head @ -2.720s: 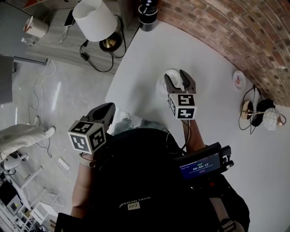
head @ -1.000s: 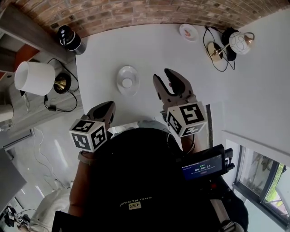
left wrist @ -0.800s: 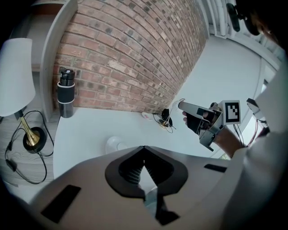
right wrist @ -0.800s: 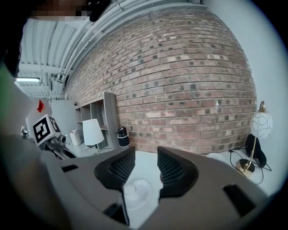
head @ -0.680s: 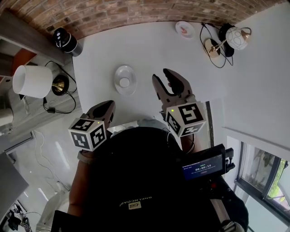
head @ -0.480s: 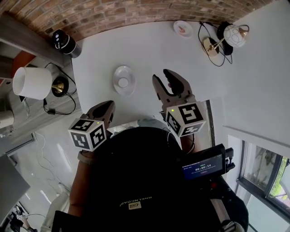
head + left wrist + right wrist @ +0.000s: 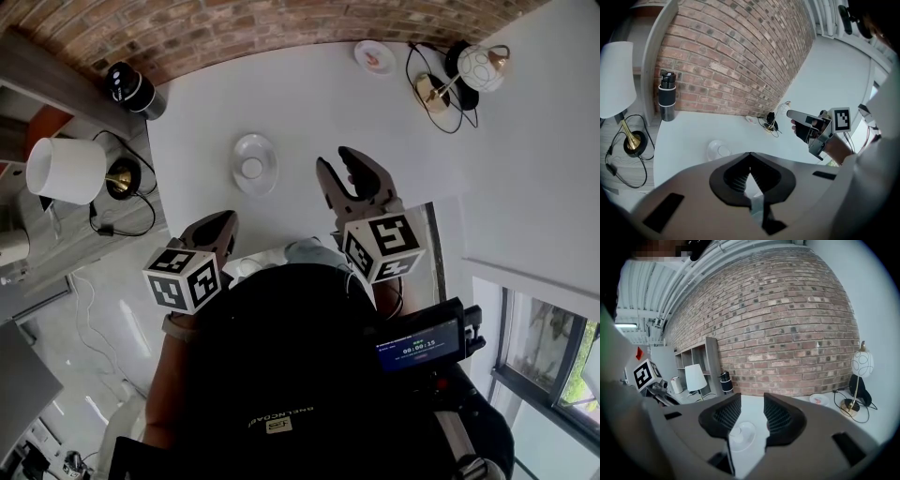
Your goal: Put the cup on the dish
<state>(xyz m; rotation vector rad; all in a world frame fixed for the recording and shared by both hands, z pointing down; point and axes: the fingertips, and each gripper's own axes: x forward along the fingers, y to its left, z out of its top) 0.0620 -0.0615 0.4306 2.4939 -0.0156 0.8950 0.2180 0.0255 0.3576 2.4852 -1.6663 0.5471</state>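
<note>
White table [image 7: 309,103]: cup [image 7: 251,168] on dish [image 7: 265,148], nine o'clock from my spread-jawed right gripper [image 7: 337,172]; left gripper [image 7: 222,223] has its jaws pressed together.

Premises: a furnished living space, loft-style. Evidence: a white table [image 7: 309,112] set against a bare brick wall [image 7: 234,28]. On the table, a cup [image 7: 251,168] on a dish [image 7: 255,142] and a globe lamp [image 7: 480,67] at its far edge. Left of it, a white-shaded lamp [image 7: 66,169] and open shelving [image 7: 701,366]. Overhead, exposed pipes [image 7: 708,258].

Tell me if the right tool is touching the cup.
Apart. The head view shows bare table between the open right tool and the cup, which sits on the dish.
</note>
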